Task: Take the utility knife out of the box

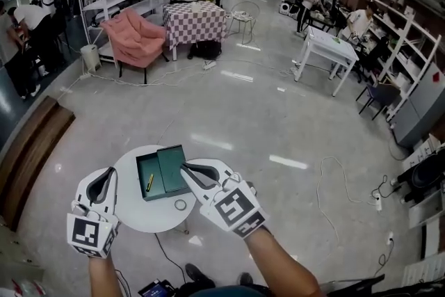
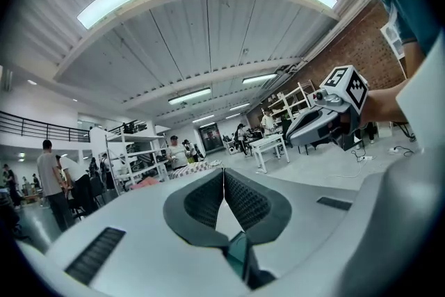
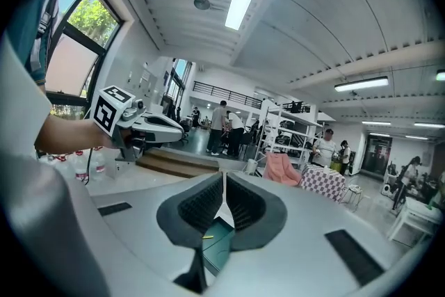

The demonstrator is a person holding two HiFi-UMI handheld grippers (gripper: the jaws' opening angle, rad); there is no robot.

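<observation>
A dark green box lies open on a small round white table, its lid folded out to the right. Inside the left half lies a yellow utility knife. My right gripper is shut and empty, its tips over the lid's right edge. Also shut and empty, my left gripper hovers at the table's left side, apart from the box. In the right gripper view, the box and knife show below the closed right gripper. The left gripper points out into the room.
A small ring lies on the table near its front. Cables trail over the shiny floor. A wooden step runs along the left. A pink armchair, a checkered table, a white table and several people stand far off.
</observation>
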